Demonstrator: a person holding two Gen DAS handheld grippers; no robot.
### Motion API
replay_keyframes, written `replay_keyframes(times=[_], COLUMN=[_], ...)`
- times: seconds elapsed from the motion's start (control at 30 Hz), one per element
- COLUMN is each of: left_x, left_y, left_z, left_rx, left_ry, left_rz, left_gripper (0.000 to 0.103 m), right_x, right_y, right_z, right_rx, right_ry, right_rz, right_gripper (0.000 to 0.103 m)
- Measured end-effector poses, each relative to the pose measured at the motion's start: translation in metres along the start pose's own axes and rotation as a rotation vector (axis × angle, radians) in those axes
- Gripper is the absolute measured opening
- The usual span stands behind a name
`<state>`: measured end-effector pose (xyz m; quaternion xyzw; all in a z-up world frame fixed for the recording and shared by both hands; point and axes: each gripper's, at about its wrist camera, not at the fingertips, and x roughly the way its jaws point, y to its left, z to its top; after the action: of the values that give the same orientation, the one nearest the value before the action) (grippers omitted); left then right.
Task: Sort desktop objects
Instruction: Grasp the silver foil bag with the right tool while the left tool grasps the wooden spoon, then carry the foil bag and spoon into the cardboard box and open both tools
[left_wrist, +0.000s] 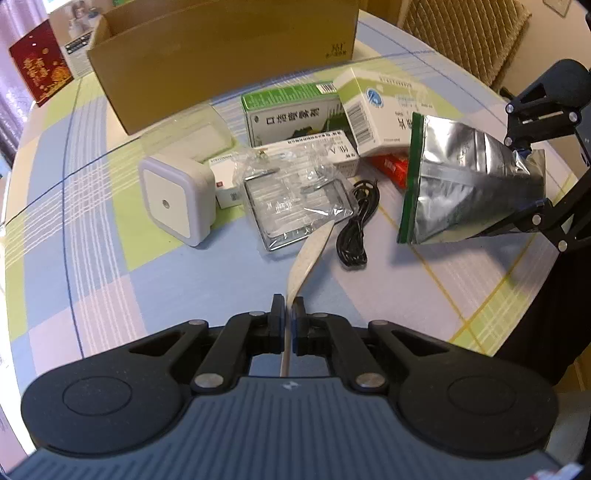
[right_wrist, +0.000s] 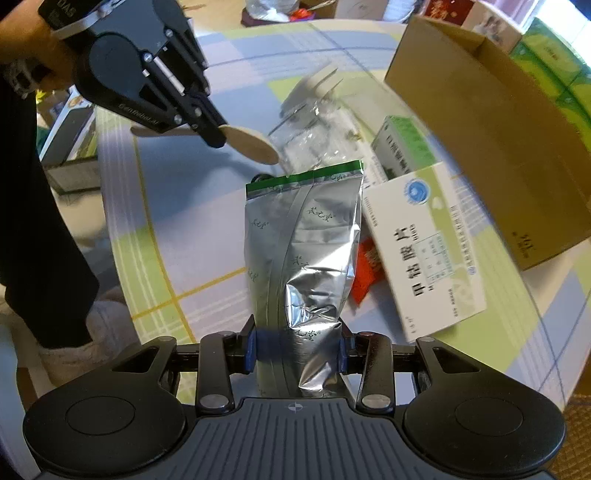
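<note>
Silver foil pouch (right_wrist: 303, 258) with a green top strip sits clamped at its crumpled lower end in the right gripper (right_wrist: 297, 349), held in the air above the table (right_wrist: 192, 221). Just right of that gripper lies a white medicine box (right_wrist: 424, 243), a red packet (right_wrist: 365, 269) half hidden beneath it, and farther right an open cardboard box (right_wrist: 498, 155) cut off by the frame. The left gripper (left_wrist: 289, 317) is clenched on a pale wooden spoon (left_wrist: 310, 251), whose bowl points ahead over a clear plastic tray (left_wrist: 295, 206). A coiled black cable (left_wrist: 358, 221) lies just right of the spoon, a white night light (left_wrist: 173, 195) to the left. Bare checked cloth stays open near and left of this gripper. Green boxes (left_wrist: 295, 114) crowd beyond; motion blur smears the far items in the right wrist view.
</note>
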<state>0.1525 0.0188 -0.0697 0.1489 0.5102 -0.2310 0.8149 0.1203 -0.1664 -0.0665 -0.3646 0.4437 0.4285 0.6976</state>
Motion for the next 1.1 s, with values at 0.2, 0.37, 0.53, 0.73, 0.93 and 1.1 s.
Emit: replay_keyframes(times=[0.2, 0.37, 0.53, 0.73, 0.93, 1.1], left_x=[-0.023, -0.047, -0.073, -0.099, -0.111, -0.107], left_y=[0.001, 0.002, 0.002, 0.008, 0.026, 0.051], left_z=[0.005, 0.021, 0.05, 0.097, 0.143, 0.179], left_rx=[-0.051, -0.091, -0.115, -0.134, -0.194, -0.264], left_ry=[-0.03, -0.061, -0.099, -0.136, -0.164, -0.174], left_rz=[0.017, 0.027, 0.041, 0.065, 0.061, 0.062], left_gripper=[0.001, 0.001, 0.001, 0.001, 0.001, 0.001], right_x=[-0.021, -0.045, -0.073, -0.107, -0.133, -0.144], right_y=[-0.002, -0.012, -0.032, -0.067, -0.112, -0.156], right_z=[0.003, 0.013, 0.026, 0.055, 0.087, 0.109], right_rx=[0.041, 0.156, 0.273, 0.3, 0.433, 0.56], right_ry=[-0.035, -0.076, -0.135, -0.217, -0.277, -0.31], right_rz=[-0.026, -0.05, -0.059, -0.043, -0.058, -0.052], right_gripper=[0.036, 0.036, 0.036, 0.036, 0.036, 0.036])
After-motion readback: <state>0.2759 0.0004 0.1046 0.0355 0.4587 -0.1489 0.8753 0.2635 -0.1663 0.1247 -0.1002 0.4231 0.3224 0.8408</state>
